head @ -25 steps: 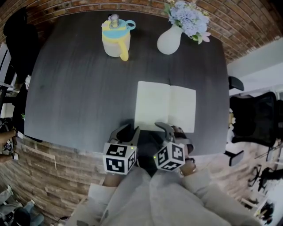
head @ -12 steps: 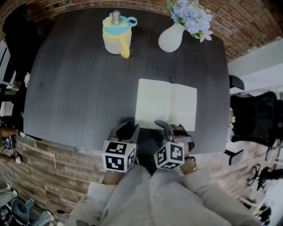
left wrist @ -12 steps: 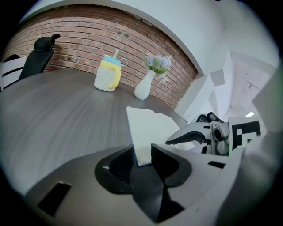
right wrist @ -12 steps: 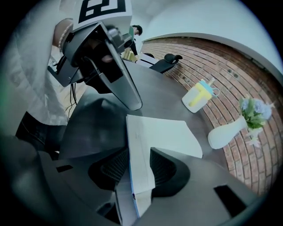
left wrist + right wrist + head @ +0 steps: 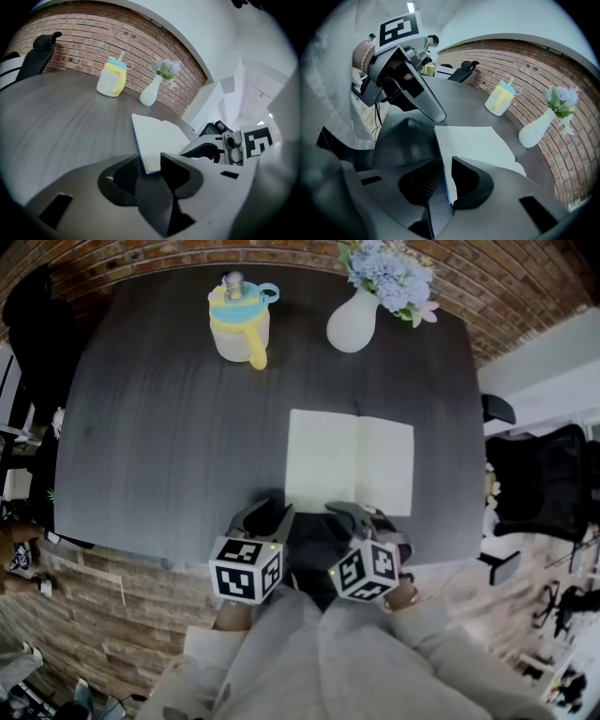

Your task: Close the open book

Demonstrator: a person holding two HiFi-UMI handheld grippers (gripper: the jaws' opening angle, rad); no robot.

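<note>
Closing right gripper [image 5: 446, 164] on open book [image 5: 349, 461]

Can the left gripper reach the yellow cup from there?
Probably not without moving: the left gripper is at the near corner of the book, and the yellow cup stands far across the table. Nothing lies between.

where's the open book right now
Head view: the open book lies right of centre on the dark table, near its front edge, with the white vase beyond it.

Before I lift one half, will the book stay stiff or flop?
The book looks thin, so its cover probably bends rather than stays stiff. It seems light; lying flat and open, it may slide on the smooth table.
</note>
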